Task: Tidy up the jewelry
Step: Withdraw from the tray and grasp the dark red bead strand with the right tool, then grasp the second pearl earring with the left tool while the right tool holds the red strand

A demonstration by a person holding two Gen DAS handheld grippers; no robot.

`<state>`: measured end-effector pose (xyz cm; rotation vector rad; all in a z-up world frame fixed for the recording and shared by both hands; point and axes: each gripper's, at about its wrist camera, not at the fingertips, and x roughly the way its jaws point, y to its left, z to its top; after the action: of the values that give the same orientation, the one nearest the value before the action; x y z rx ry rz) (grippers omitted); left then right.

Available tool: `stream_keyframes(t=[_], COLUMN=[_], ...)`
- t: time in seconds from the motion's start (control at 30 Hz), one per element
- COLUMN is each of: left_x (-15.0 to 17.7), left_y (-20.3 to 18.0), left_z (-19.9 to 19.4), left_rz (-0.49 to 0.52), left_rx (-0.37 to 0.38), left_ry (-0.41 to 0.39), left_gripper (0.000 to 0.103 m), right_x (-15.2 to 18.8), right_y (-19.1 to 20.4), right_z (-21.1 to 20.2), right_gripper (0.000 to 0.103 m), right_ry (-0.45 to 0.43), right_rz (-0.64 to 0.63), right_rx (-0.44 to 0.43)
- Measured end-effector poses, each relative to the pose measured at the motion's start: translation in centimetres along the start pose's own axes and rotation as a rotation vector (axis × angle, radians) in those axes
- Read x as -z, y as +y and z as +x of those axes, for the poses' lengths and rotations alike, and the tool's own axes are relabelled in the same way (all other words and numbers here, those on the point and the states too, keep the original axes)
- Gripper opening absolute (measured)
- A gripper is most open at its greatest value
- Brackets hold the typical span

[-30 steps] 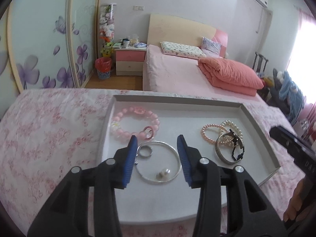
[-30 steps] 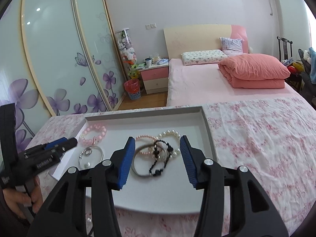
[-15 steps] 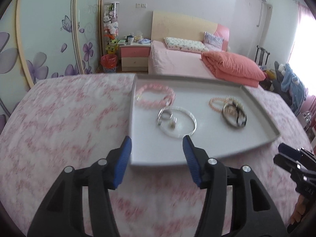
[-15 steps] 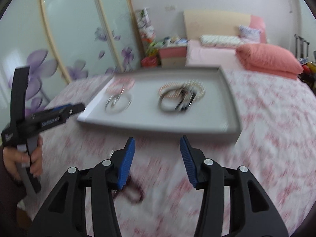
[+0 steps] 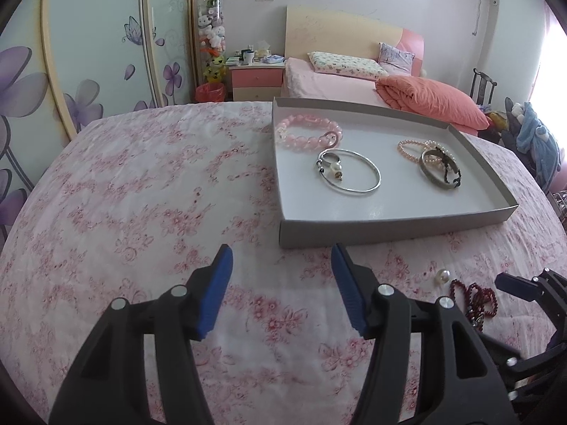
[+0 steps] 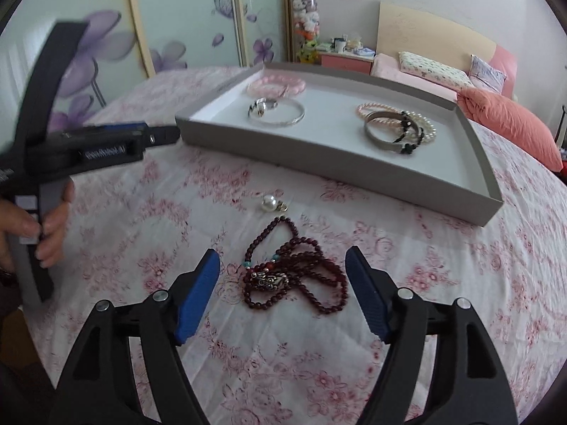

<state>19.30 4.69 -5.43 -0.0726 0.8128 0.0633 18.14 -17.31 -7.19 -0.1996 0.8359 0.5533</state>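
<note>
A grey tray (image 5: 389, 230) (image 6: 319, 163) sits on the floral cloth. It holds a pink bead bracelet (image 5: 308, 131) (image 6: 278, 85), a silver bangle (image 5: 354, 173) (image 6: 280, 113) with a ring and pearl, and a pile of pearl and dark bracelets (image 5: 436, 163) (image 6: 397, 127). A dark red bead necklace (image 6: 294, 272) (image 5: 475, 297) and a loose pearl (image 6: 269, 203) (image 5: 443, 276) lie on the cloth in front of the tray. My right gripper (image 6: 283, 283) is open, its fingers either side of the necklace. My left gripper (image 5: 280, 283) is open and empty over bare cloth.
The left gripper's body (image 6: 88, 148) and the hand holding it show at the left of the right wrist view. The table edge curves at the left. A bed (image 5: 354, 74) and a nightstand (image 5: 257, 78) stand behind the table.
Both grippers have pulled back from over the tray to the cloth in front of it. The right gripper has come down around the red necklace.
</note>
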Motion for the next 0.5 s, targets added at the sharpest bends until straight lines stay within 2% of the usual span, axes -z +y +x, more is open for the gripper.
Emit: stream_keyframes(t=[0.1,0.23,0.33,0.5], left_x=[0.1,0.3,0.4,0.9], left_y=[-0.2,-0.8,-1.7,-3.6], left_z=[0.0,0.0,0.2,0.2], left_rz=[0.005,0.022,0.034,0.075], left_rx=[0.002,0.009,0.025,0.059], left_ry=[0.002,0.006,0.013,0.026], left_gripper=[0.057,0.058,0.058,0.062], right_x=[0.2,0.5,0.8,0.8], right_y=[0.2,-0.4,-1.1,-3.4], right_z=[0.8,0.2,-0.1,-0.3], right_gripper=[0.072,0.037,0.019,0.017], right_ry=[0.034,0.019,0.017,0.014], right_rz=[-0.005,0.004,0.022,0.071], right_rx=[0.019,0.028,0.041,0.135])
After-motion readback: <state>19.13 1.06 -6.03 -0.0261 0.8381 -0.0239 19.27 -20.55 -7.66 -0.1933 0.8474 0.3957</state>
